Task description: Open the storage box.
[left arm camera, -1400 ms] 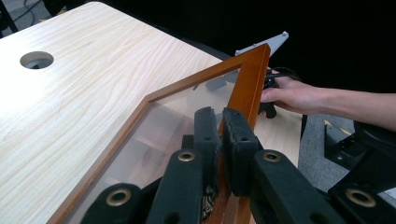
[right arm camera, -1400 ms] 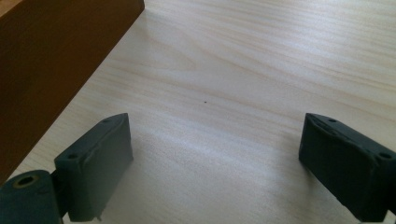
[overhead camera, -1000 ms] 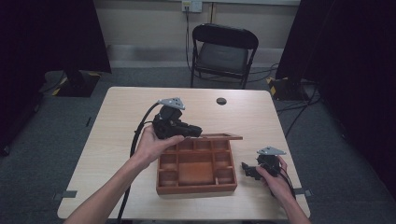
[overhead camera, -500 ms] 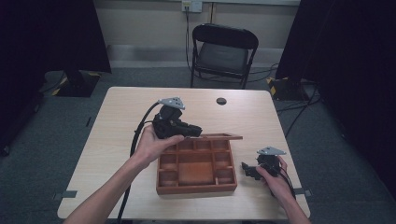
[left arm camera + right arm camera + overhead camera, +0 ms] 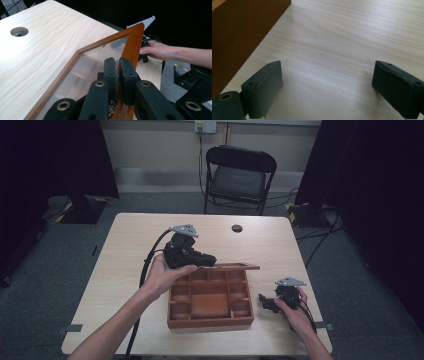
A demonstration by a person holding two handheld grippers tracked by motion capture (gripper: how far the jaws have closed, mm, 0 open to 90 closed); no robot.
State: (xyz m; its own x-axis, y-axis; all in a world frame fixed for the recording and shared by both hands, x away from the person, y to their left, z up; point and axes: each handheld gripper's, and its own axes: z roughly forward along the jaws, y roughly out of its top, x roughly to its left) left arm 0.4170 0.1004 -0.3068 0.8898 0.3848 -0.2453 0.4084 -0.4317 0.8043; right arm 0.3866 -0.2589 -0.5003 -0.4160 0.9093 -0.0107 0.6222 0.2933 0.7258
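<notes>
Wooden compartment box (image 5: 210, 300), near edge of the pale worktop (image 5: 125, 255), long axis across it; compartment contents hard to make out. Glazed lid (image 5: 95, 65) raised at the far side, frame pinched in the left tongs (image 5: 118, 72). Right tongs (image 5: 325, 87) spread wide, low over bare worktop just beside the box's right wall. Cable hole (image 5: 237, 228) beyond; folding chair (image 5: 240, 175) behind.

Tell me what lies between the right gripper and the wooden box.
Only bare table: the high view shows an open strip between the right gripper and the wooden box, with nothing on it.
</notes>
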